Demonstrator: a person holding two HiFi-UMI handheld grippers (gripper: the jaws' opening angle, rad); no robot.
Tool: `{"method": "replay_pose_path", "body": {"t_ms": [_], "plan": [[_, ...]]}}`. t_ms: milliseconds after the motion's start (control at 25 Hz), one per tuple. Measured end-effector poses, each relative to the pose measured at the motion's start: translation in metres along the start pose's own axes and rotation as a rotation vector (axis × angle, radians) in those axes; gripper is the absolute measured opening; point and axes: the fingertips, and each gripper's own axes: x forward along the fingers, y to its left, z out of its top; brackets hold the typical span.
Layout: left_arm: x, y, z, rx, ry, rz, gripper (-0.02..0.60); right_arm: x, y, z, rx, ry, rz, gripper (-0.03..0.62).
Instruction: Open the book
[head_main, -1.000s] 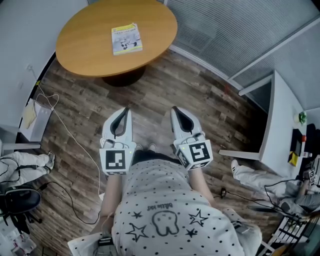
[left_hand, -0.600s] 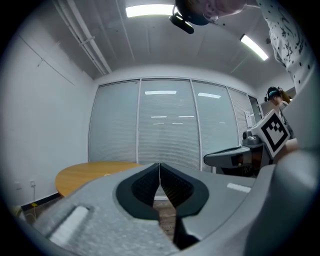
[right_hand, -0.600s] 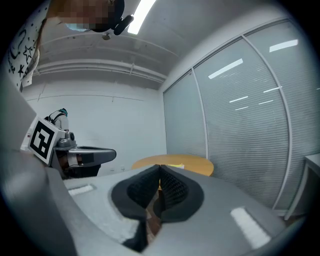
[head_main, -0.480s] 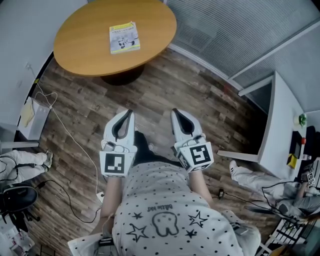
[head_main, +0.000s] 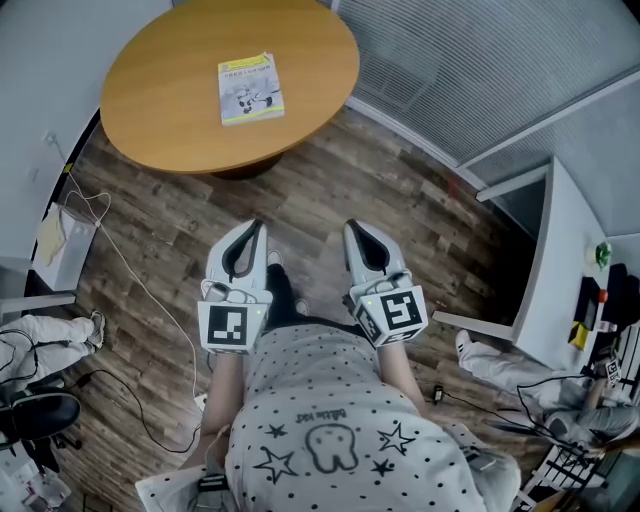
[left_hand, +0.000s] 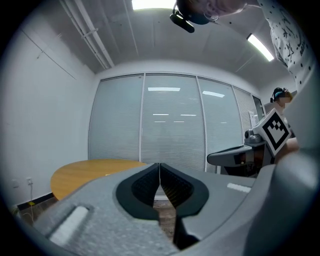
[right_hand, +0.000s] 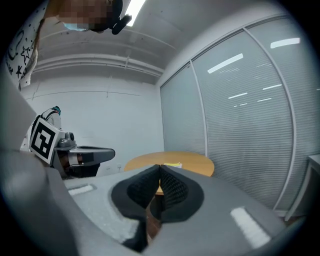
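Book: one thin paperback with a yellow-and-white cover (head_main: 251, 89). It lies flat and closed near the middle of the round, light-wood table (head_main: 170, 110), well apart from both of your grippers.

Left gripper: the grey two-jaw gripper in your left hand (head_main: 256, 226) is over the dark wood-plank floor (head_main: 330, 190), short of the table edge. Its jaws are together with nothing between them.

Right gripper: the matching grey gripper in your right hand (head_main: 351, 226) is alongside the left one, also short of the table. Its jaws are likewise together and empty. Its own view shows the table top ahead with the yellow cover lying on it.

Step in hand: judged to be the approach. The book is untouched and its cover is not yet lifted.

How to do it well: bring both grippers over the table top before you lower either. Part the jaws of the lifting gripper before it reaches the cover. A thin book on a smooth top will probably slide, so pin it near the spine with one closed tip and raise the free edge with the other. These views do not show which long edge is the spine, so check as you close in.

Count: one book, one round table, two grippers, no other item on the table top.
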Motion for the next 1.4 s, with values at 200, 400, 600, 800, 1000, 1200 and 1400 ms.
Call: {"method": "replay_pose_path", "body": {"t_ms": [200,400,600,800,1000,1200,1400], "plan": [[0.040,0.034,0.012,0.017,-0.007,-0.024,0.011,0.048,-0.014,0.025,-0.012,-0.020,-0.010,0.004],[0.071,0.065,0.016,0.020,-0.011,-0.039,0.011,0.091,-0.023,0.035,-0.013,-0.015,-0.024,0.005],[0.094,0.088,0.017,0.014,-0.024,-0.056,0.011,0.126,-0.028,0.038,-0.016,-0.014,-0.029,0.005],[0.109,0.115,0.014,0.024,-0.019,-0.050,0.011,0.154,-0.032,0.042,-0.010,-0.017,-0.036,0.005],[0.121,0.128,0.008,0.018,0.007,-0.057,0.011,0.170,-0.036,0.038,0.010,0.001,-0.044,0.005],[0.128,0.129,-0.002,0.001,0.032,-0.064,0.011,0.176,-0.043,0.030,0.026,0.027,-0.049,0.005],[0.145,0.131,-0.007,-0.005,0.050,-0.053,0.011,0.189,-0.058,0.025,0.038,0.041,-0.042,0.005]]}}
